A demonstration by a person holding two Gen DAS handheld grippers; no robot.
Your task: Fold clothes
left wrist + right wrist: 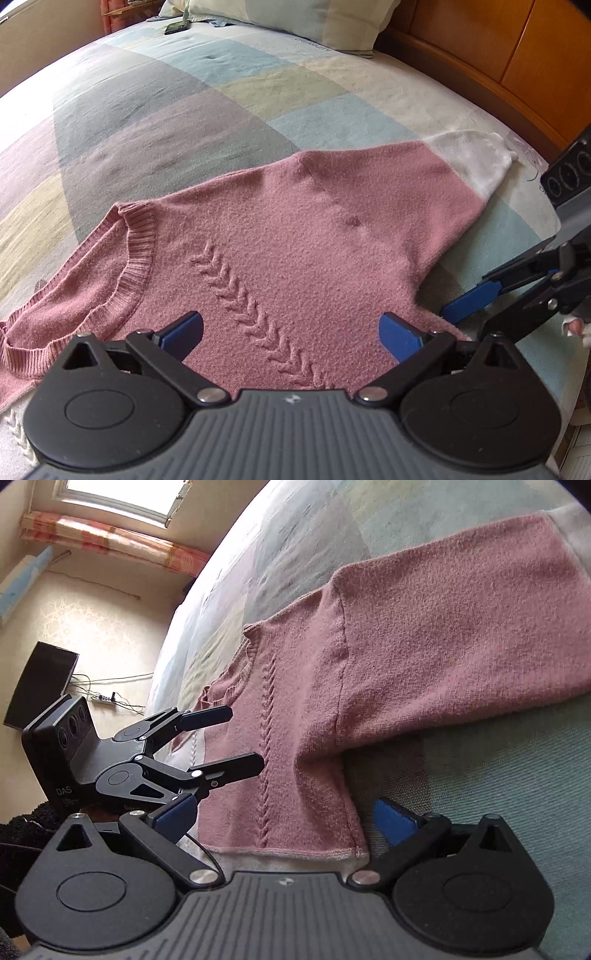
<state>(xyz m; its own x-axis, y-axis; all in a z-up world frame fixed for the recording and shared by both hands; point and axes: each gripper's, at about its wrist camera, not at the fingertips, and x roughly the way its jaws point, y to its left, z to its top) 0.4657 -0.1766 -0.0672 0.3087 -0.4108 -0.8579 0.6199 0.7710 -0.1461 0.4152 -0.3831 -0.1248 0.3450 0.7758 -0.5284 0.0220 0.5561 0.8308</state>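
A pink knit sweater [295, 229] with a braid down its front lies flat on the bed, seen also in the right wrist view [406, 646]. One sleeve runs out sideways and ends in a white cuff [476, 162]. The ribbed neckline [136, 254] is at the left. My left gripper [291, 332] is open just above the chest, with its fingers on either side of the braid; the right wrist view shows it too [246, 737]. My right gripper [284, 816] is open over the white hem [280, 862] near the side seam. Its blue pad [472, 301] lies beside the sweater below the sleeve.
The pastel patchwork bedcover [184, 92] spreads beyond the sweater. A pillow [295, 18] and a small dark object [177, 26] lie at the head end. A wooden headboard [517, 62] borders the right. Beside the bed are a black box [40, 686] and a power strip [103, 699].
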